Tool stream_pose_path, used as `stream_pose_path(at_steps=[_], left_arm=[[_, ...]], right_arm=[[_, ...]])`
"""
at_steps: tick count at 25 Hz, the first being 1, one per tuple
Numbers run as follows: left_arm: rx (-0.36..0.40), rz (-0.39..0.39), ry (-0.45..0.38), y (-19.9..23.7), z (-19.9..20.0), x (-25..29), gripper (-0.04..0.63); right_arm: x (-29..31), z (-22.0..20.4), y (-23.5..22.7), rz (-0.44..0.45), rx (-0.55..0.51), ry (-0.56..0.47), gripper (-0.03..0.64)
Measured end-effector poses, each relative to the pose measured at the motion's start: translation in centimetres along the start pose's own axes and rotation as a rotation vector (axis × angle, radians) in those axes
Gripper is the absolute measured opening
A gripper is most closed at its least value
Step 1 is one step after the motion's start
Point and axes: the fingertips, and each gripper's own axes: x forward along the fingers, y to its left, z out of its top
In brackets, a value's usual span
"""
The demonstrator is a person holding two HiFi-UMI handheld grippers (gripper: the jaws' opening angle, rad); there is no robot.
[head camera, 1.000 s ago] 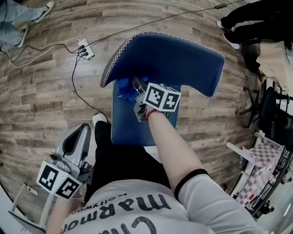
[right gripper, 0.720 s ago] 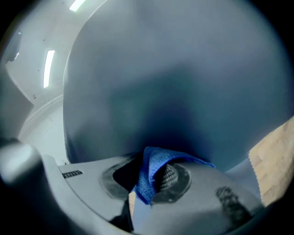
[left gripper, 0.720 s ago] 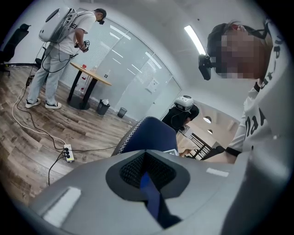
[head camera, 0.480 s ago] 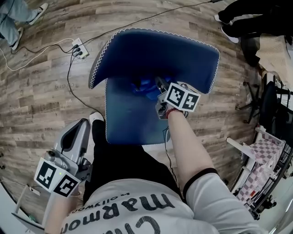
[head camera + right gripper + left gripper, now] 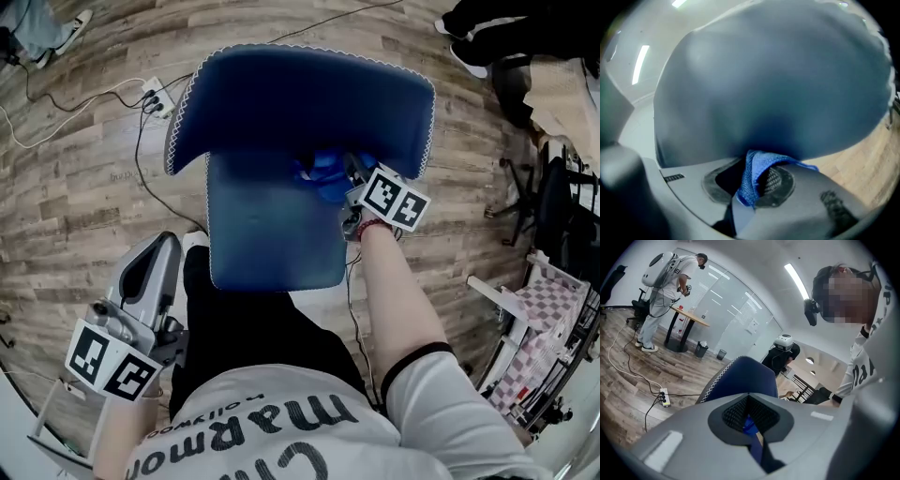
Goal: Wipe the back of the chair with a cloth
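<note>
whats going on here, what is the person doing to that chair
A person holding a gripper in each hand is wiping a blue chair. The right gripper has its jaws shut on a blue cloth and presses it against the chair's backrest, low down near where it meets the seat. The left gripper hangs at the person's side, away from the chair, its jaws together with nothing in them.

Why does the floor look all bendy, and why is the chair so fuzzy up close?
Head view: the wide lens curves the floor planks. Right gripper view: the chair back is very close and blurry; the blue cloth looks sharper.
</note>
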Motion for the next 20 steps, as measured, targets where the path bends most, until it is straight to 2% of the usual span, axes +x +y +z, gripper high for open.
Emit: stream_pose_path(at_steps=[4, 7, 10, 13, 17, 20], left_arm=[[-0.009, 0.014, -0.013, 0.9, -0.1, -1.5, 0.006], [-0.034, -0.002, -0.019, 1.2, -0.5, -2.6, 0.006], [-0.033, -0.051, -0.040, 0.6, -0.4, -3.8, 0.006], [-0.012, -0.126, -0.067, -0.6, 0.7, -5.5, 0.006], [0.069, -0.187, -0.095, -1.0, 2.5, -9.9, 0.006], [0.111, -0.205, -0.127, -0.3, 3.6, -14.1, 0.006]], right_arm=[[-2.4, 0.1, -2.3, -0.096, 0.149, -0.101, 0.064], [-5.1, 0.4, -2.4, -0.111, 0.247, -0.192, 0.064], [-8.6, 0.9, -0.4, -0.049, 0.285, -0.270, 0.064], [-13.2, 2.0, 3.0, 0.016, 0.268, -0.365, 0.064], [-19.5, 3.1, 10.0, 0.130, 0.240, -0.502, 0.063], [-25.0, 3.4, 15.9, 0.221, 0.228, -0.605, 0.063]])
